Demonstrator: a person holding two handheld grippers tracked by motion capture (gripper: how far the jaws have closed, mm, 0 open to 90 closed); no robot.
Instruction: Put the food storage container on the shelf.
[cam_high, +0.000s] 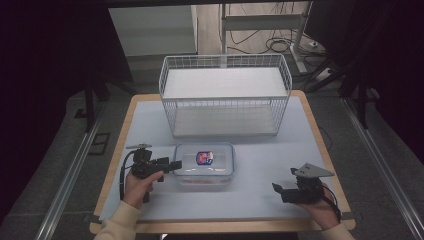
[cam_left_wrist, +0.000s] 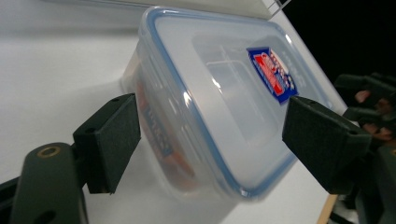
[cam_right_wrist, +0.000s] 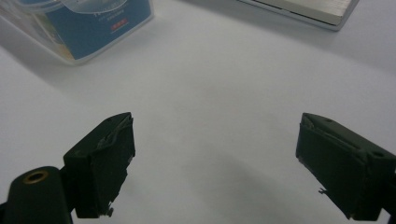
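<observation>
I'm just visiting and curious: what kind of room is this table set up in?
Probably a lab or workshop set up for recording, not a home. The table stands between dark curtains, cables trail over the floor behind it, and a person works hand-held tongs beside a plastic food box and a wire basket.

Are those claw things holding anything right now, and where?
Nothing is gripped. The left gripper has open jaws straddling the lidded plastic container's near end; the right gripper is open over bare table.
</observation>
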